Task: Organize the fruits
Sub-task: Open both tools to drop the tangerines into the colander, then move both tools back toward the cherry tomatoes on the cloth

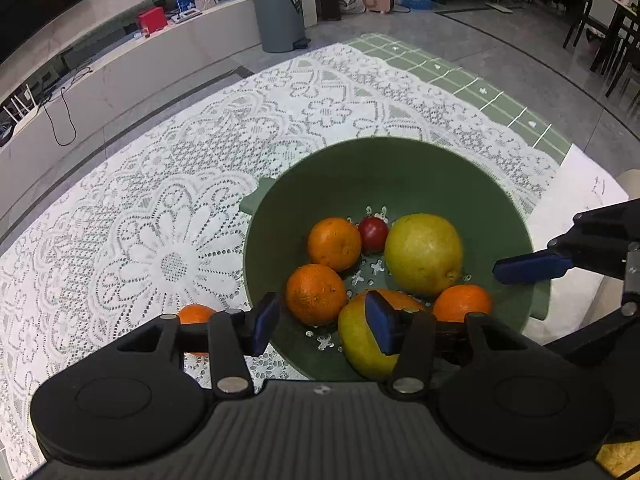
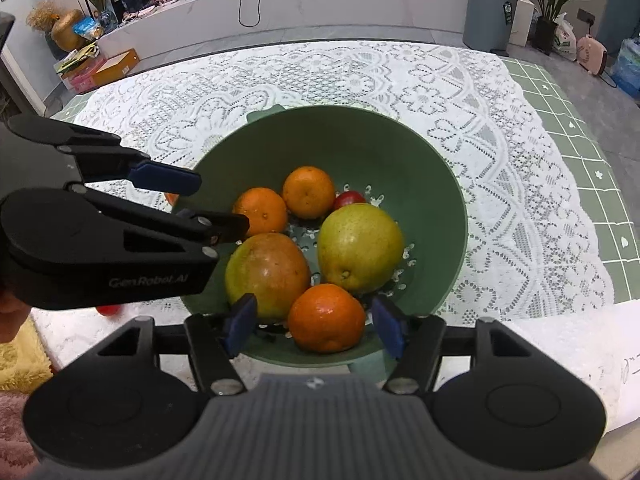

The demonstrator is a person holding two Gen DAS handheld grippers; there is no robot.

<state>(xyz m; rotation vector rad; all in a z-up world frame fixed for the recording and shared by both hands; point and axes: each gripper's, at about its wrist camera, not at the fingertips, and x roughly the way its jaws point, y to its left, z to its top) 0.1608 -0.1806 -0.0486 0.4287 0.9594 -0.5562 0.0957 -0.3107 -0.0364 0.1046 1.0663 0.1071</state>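
White lace cloth (image 2: 460, 92) bears a green perforated bowl (image 2: 400, 152); both grippers' jaws gape, seemingly empty.

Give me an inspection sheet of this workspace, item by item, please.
Surface: white lace cloth over green checked mat.
Job's things: green colander holds three oranges, two pears, one small red fruit; stray orange and red fruit lie outside.
Clutter: nothing seen.
Grippers: left gripper and right gripper open, over colander, holding nothing.
Cables: black cable on counter behind.
Surroundings: grey bin, potted plant.
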